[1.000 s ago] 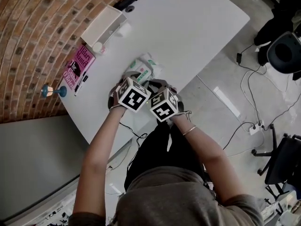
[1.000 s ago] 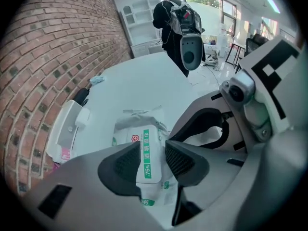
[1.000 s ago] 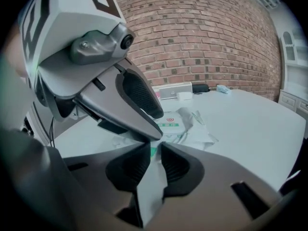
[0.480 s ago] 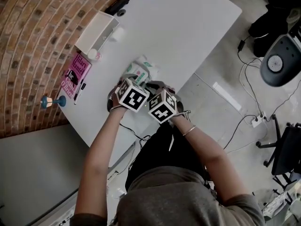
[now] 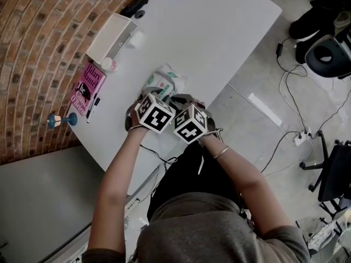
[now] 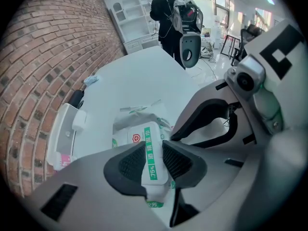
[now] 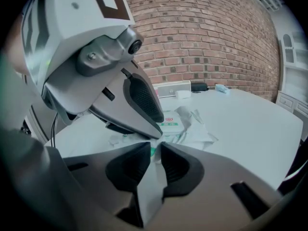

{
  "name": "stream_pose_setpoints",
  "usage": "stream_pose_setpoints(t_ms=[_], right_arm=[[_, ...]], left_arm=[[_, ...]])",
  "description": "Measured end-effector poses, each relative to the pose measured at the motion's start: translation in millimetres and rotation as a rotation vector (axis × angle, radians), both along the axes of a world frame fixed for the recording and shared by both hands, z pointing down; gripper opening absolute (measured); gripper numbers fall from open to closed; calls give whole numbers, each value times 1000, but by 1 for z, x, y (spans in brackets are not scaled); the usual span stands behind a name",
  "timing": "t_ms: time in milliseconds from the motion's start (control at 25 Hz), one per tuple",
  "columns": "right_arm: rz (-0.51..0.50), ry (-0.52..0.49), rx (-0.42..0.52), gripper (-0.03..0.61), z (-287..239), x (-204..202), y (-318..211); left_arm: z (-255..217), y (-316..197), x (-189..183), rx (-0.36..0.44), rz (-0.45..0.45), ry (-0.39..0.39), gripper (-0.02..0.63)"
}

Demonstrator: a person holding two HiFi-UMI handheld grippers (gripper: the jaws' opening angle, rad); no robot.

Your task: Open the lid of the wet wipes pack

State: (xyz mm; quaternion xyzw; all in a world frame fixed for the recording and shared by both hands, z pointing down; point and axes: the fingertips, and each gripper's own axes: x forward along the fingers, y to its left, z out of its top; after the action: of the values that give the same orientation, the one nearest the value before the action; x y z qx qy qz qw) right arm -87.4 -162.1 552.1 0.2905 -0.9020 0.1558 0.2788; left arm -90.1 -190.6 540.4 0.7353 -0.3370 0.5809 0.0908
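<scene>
The white and green wet wipes pack (image 5: 164, 80) lies on the white table (image 5: 219, 32), near its front edge. Both marker cubes (image 5: 155, 112) (image 5: 191, 124) hover over the pack's near end. In the left gripper view the pack's white lid (image 6: 153, 150), with its green stripe, stands between the pads. My left gripper (image 6: 154, 153) has just been closing and both pads touch the lid. My right gripper (image 7: 155, 150) is shut on the pack's thin white end flap (image 7: 150, 186). The left gripper's finger (image 7: 139, 105) sits just ahead of it.
A white tray (image 5: 109, 37), a small bottle (image 5: 109, 64), a pink book (image 5: 88, 85) and a pen (image 5: 92, 106) lie along the brick wall at the left. A blue object (image 5: 59, 118) stands at the table corner. Office chairs (image 5: 326, 56) and cables (image 5: 296, 108) are on the floor at right.
The head view has shifted slightly. Both grippers stay at the near end of the pack, and the pack lies where it was.
</scene>
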Motion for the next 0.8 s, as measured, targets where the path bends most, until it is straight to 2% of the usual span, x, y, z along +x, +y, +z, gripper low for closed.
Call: stream_pose_setpoints(t_ms=[160, 800], right_arm=[[2, 12, 9, 74, 0, 1, 0], [-14, 31, 8, 52, 1, 1, 1]], left_arm=[[0, 2, 1, -13, 1, 17, 113], [-7, 1, -1, -97, -74, 166, 89]])
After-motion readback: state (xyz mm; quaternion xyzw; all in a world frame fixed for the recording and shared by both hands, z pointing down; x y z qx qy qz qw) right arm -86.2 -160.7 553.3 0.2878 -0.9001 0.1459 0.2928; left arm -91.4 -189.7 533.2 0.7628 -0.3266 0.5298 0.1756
